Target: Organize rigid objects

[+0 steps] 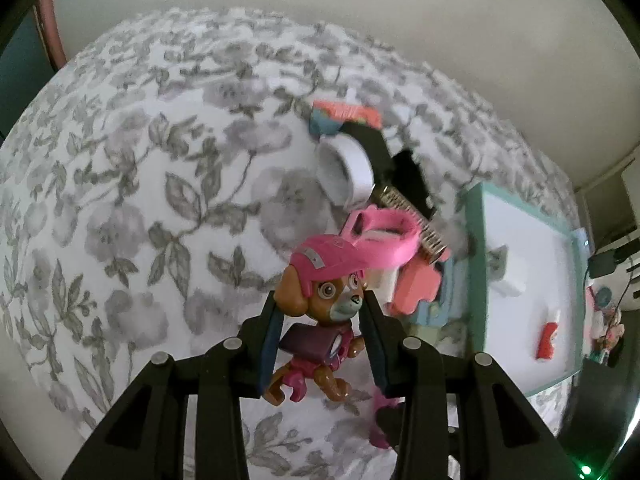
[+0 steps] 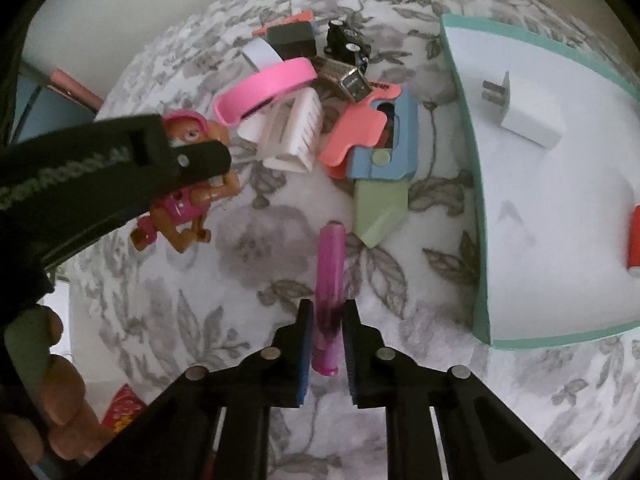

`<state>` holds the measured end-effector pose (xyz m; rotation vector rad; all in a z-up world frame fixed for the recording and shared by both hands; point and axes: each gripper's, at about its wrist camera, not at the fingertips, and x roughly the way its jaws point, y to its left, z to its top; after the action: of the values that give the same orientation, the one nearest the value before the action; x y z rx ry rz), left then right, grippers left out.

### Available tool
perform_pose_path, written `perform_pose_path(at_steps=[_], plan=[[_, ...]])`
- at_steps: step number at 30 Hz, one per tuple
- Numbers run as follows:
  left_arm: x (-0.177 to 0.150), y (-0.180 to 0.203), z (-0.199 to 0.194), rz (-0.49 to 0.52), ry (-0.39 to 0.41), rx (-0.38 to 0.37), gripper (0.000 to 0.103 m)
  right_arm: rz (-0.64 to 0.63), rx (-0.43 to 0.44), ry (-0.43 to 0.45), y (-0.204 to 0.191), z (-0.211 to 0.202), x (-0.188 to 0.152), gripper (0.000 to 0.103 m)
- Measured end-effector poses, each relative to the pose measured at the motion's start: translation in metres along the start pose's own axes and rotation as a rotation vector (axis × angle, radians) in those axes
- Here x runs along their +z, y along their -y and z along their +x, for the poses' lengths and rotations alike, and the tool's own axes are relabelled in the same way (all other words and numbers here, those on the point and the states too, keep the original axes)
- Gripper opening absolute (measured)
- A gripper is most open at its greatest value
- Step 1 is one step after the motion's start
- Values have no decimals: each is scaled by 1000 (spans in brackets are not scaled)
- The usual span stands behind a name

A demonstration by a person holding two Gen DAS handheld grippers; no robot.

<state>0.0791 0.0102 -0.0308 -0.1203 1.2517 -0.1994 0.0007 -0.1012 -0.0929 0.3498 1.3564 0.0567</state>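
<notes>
My left gripper (image 1: 322, 304) is shut on a brown toy dog with a pink cap (image 1: 322, 300) and holds it above the floral bedspread; the dog also shows in the right wrist view (image 2: 192, 192), under the left gripper's body (image 2: 132, 160). My right gripper (image 2: 328, 308) is shut on a translucent pink tube (image 2: 330, 276), its far end pointing away over the bedspread. A pile of small objects lies beyond: a pink band (image 2: 264, 88), white pieces (image 2: 292, 136), a black toy car (image 2: 346, 40), a coral and blue block (image 2: 372, 136), a green piece (image 2: 380, 208).
A white tray with a teal rim (image 2: 480, 240) lies at the right, holding a white charger plug (image 2: 524, 116) and a red piece (image 2: 634, 240). It also shows in the left wrist view (image 1: 476, 264). The floral bedspread (image 1: 160, 184) spreads to the left.
</notes>
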Motion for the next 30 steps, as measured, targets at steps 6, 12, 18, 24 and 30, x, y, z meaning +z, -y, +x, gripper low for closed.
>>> perform_pose_path(at_steps=[6, 12, 18, 24, 30], plan=[[0, 1, -13, 5, 69, -15, 40, 24, 43, 28, 3, -10, 2, 12], [2, 2, -23, -1, 109, -33, 40, 37, 59, 115, 3, -35, 5, 12], [0, 9, -22, 20, 95, -45, 40, 62, -3, 241, 16, -69, 6, 11], [-6, 29, -22, 79, 92, -68, 40, 145, -84, 286, 49, -78, 13, 11], [-15, 58, -24, 172, 94, -84, 40, 239, -156, 326, 85, -89, 8, 11]])
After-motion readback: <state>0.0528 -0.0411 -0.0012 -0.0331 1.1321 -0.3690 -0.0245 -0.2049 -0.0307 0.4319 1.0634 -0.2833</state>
